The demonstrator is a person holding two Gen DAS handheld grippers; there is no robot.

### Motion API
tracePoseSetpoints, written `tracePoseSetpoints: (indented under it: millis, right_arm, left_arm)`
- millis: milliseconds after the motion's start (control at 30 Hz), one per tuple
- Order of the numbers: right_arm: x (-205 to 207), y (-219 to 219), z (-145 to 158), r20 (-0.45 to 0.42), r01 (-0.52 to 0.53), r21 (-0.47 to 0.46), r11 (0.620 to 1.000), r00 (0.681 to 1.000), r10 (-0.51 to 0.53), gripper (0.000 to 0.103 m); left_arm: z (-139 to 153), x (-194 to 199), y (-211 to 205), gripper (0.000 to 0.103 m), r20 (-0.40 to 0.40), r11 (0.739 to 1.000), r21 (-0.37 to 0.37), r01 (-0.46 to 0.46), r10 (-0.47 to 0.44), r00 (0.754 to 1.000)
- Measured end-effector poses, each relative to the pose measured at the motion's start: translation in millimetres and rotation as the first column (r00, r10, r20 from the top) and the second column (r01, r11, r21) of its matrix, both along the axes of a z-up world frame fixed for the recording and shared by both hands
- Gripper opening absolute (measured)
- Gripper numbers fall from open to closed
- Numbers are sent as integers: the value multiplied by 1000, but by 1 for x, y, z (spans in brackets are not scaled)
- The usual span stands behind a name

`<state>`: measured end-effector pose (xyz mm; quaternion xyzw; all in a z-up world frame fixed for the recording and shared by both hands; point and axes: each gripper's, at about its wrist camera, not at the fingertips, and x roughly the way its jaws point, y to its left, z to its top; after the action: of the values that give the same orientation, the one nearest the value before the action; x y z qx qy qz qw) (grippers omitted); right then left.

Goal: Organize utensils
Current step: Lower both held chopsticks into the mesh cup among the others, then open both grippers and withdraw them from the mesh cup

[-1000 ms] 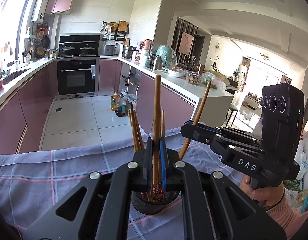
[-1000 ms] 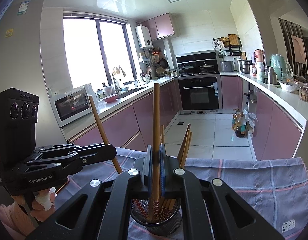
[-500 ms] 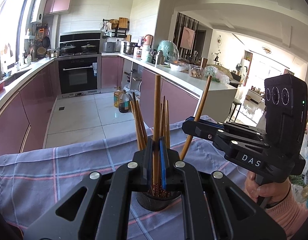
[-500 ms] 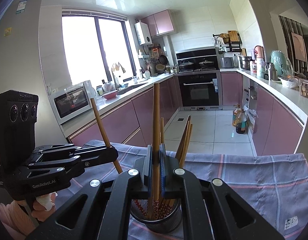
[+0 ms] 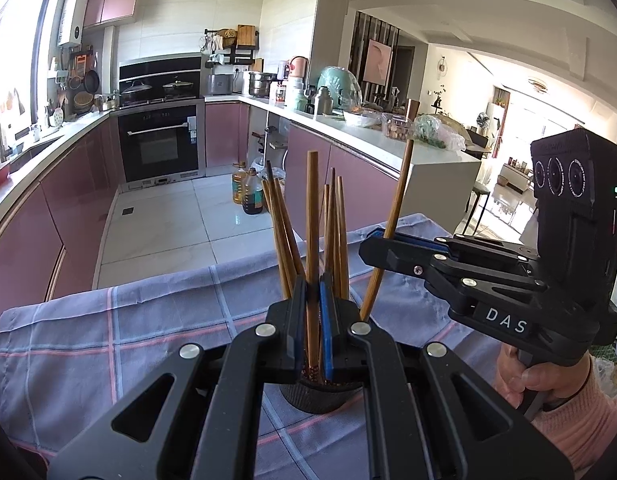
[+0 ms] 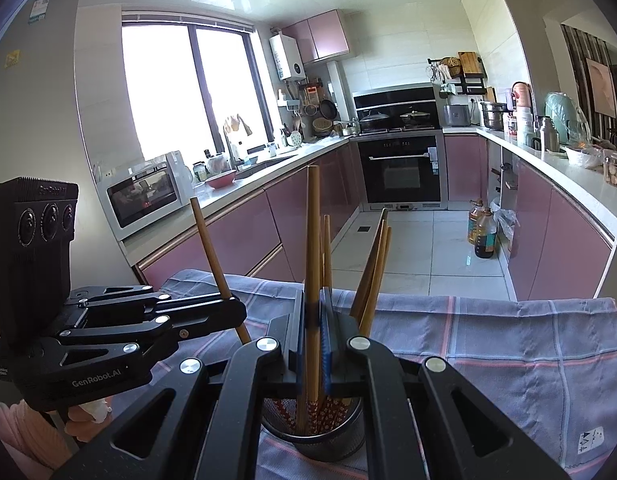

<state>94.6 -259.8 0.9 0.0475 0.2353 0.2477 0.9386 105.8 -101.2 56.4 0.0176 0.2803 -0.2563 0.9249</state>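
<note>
Checked cloth (image 5: 108, 344) covers the work surface, pink-fronted kitchen behind. Nearest, in the left wrist view, the left gripper (image 5: 313, 312) is pinching one wooden chopstick (image 5: 312, 240) upright between its blue pads, its lower end already down inside the black mesh holder (image 5: 308, 394) directly below the jaws. Just past the jaws, more chopsticks stand fanned in the same holder. To the right and slightly ahead, the right gripper (image 5: 382, 242) is clamped on a second chopstick (image 5: 396, 208), tilted, with its lower end pointing down at the holder rim. In the right wrist view that same chopstick (image 6: 313, 248) runs down between the pads into the holder (image 6: 320, 436).

Step in hand, as I judge it: dropping both sticks into the holder, insertion almost done. Next move calls for lowering a bit, then spreading each pair of jaws so the sticks settle against the others. Risk: the tilted one may catch the rim.
</note>
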Motion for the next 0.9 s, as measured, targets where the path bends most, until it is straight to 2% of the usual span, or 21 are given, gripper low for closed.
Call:
tracePoseSetpoints:
  millis: [367, 900]
  right_arm:
    - [6, 4, -7, -21, -7, -13, 1000, 1000, 7, 6]
    - [21, 12, -14, -64, -19, -12, 1000, 998, 18, 6]
  left_arm:
    - [-5, 5, -5, 7, -11, 1000, 25, 2, -1, 1000]
    - [-21, 32, -6, 8, -58, 1000, 21, -2, 3, 998]
